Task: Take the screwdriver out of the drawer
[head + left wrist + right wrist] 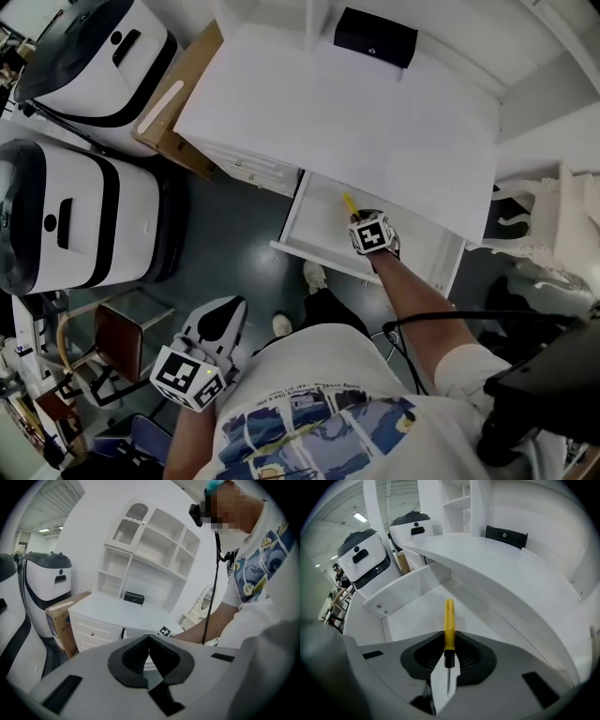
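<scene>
Drawer stood open under counter. Right gripper pinched screwdriver at base of yellow handle, tool above drawer interior. Left gripper pressed together, empty, near left. Grasp judged done; remaining: lift clear of drawer.

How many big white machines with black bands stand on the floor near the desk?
2. One white machine stands at the head view's upper left, beside the cardboard box; the other is below it, left of the open drawer. More may be hidden.
</scene>
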Demonstrator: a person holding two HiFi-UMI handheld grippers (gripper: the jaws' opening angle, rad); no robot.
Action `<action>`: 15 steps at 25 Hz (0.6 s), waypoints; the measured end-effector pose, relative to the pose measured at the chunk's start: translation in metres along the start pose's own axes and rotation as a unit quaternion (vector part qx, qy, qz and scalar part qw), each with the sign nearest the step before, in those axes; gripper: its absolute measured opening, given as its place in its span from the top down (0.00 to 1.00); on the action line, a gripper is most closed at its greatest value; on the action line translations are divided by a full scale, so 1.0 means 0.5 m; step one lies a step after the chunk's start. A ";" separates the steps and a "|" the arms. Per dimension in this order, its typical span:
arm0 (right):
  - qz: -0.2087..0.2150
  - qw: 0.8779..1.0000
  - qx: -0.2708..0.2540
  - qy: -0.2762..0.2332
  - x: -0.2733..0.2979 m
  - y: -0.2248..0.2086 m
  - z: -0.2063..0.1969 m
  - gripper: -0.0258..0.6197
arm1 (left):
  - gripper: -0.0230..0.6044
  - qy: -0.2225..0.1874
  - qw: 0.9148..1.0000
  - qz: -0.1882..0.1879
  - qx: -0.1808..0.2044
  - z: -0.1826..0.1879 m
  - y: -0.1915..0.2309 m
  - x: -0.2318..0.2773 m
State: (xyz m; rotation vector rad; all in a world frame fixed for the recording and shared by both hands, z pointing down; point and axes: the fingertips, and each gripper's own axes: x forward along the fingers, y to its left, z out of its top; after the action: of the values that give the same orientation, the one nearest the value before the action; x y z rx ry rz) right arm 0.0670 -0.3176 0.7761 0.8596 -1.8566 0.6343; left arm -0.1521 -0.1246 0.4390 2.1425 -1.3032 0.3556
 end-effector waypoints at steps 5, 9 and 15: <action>0.004 1.000 -0.013 -0.003 -0.044 0.023 0.000 0.82 | 0.94 -0.011 1.000 -0.019 0.006 -0.008 -0.011 -0.019; -0.008 1.000 -0.022 -0.017 -0.076 0.021 0.003 0.82 | 0.94 -0.022 0.999 -0.033 0.014 -0.007 -0.018 -0.039; -0.022 0.999 -0.016 -0.035 -0.155 0.034 0.002 0.82 | 0.94 -0.034 0.998 -0.045 0.020 -0.025 -0.026 -0.080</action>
State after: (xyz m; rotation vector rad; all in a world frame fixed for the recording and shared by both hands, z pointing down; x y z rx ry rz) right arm 0.0756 -0.2855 0.7042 0.9088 -1.9000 0.5530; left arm -0.1592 -0.0839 0.4239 2.2566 -1.2411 0.2750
